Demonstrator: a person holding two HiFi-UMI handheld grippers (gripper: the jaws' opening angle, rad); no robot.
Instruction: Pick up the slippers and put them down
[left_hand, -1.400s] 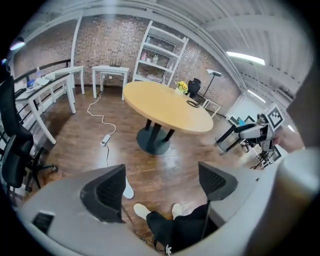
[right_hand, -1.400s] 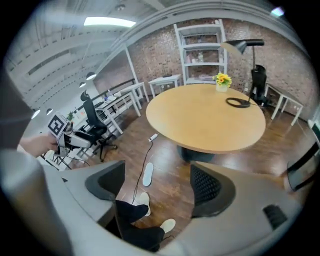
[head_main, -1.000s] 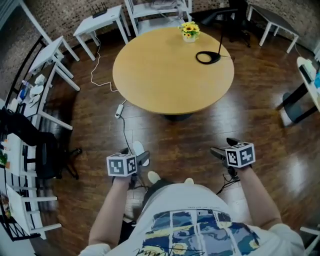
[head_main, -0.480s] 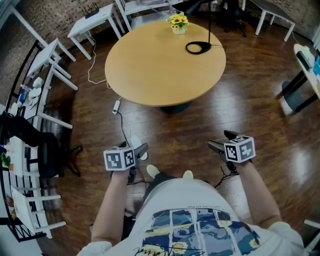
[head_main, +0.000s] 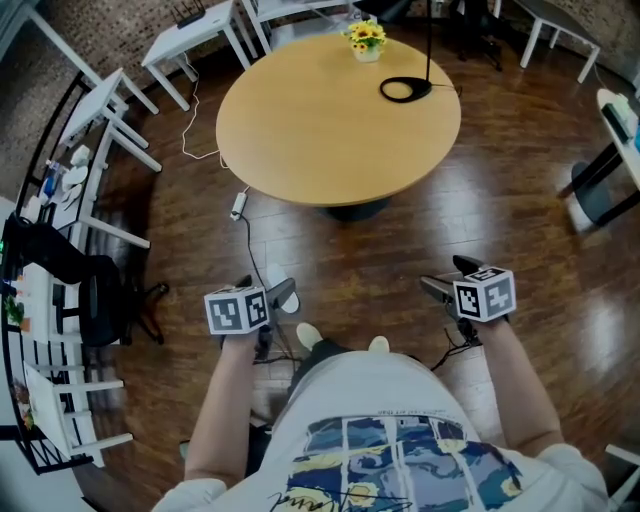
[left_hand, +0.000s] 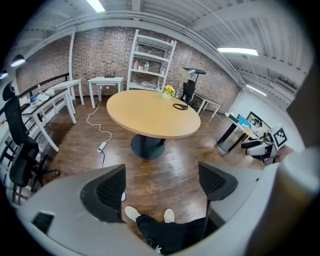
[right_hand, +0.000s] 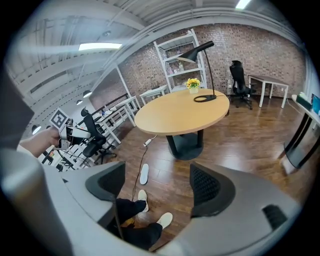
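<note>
One white slipper (right_hand: 144, 174) lies loose on the wooden floor beside a cable. In the head view this slipper (head_main: 273, 280) is partly hidden behind my left gripper (head_main: 265, 290). The person's two feet (head_main: 308, 335) show white footwear just below the grippers. My left gripper (left_hand: 162, 182) is open with only floor between its pads. My right gripper (head_main: 452, 277) hangs to the right of the feet. In its own view the right gripper (right_hand: 157, 185) is open and holds nothing.
A round wooden table (head_main: 340, 110) stands ahead, bearing a flower pot (head_main: 365, 38) and a black lamp base (head_main: 405, 90). A power strip (head_main: 238, 205) with its cable lies on the floor. White desks and a black office chair (head_main: 90, 290) are on the left.
Both grippers have shifted slightly toward the table and then held still. Their jaws stand as wide as before.
</note>
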